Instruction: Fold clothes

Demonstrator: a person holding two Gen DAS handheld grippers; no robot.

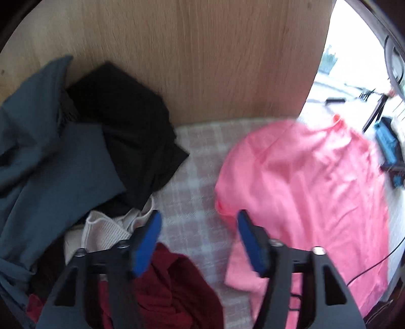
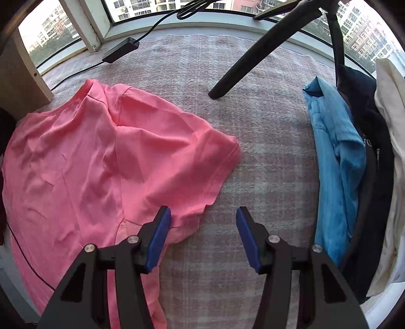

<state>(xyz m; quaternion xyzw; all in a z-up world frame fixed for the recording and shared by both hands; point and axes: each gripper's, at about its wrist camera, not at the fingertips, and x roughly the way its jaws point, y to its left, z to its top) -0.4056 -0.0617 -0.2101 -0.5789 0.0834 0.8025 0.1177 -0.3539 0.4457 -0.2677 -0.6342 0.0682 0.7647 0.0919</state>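
Nearest the lens in the right wrist view, the right gripper was held with its jaws partly open and nothing between them, only checked blanket showing in the gap; its left pad sat over the lower edge of the pink T-shirt, presumably so that a hem or side could be taken for a first fold. In the left wrist view the left gripper was likewise seen about half open and empty, its right pad over the shirt's near sleeve. The shirt had been spread fairly flat across the middle of the blanket (a judgement: laid out as the garment next to be folded), with one sleeve reaching toward frame centre. At the lower and middle left of the left view an unsorted heap was seen: a maroon garment, a ribbed white piece, a slate-blue one and a black one, against a wooden panel. At the right edge of the right view a blue shirt, a dark garment and a cream one were piled. No basket or container could be seen. Farthest, a tripod leg and a window were visible.
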